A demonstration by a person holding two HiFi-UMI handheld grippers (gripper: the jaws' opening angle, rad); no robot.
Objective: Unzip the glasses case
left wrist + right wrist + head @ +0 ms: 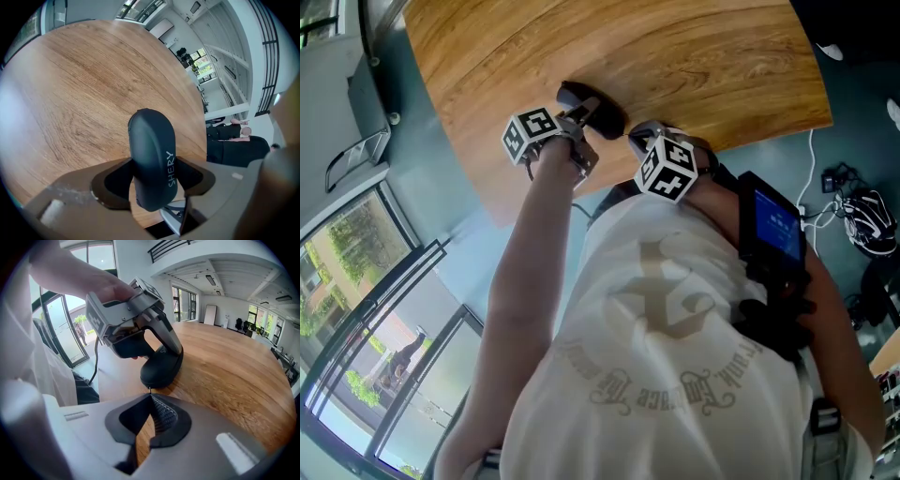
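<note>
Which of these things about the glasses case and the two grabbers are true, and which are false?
1. The left gripper clamps the glasses case. True.
2. The glasses case is bright red. False: it is black.
3. The table is wooden. True.
4. The right gripper has its jaws gaping wide. False: their tips meet on the zipper pull at the case's end.
5. The case has "SHERY" printed on it. True.

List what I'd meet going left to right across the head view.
Windows → left gripper → glasses case → right gripper → black device with a blue screen → helmet-like object on the floor
</note>
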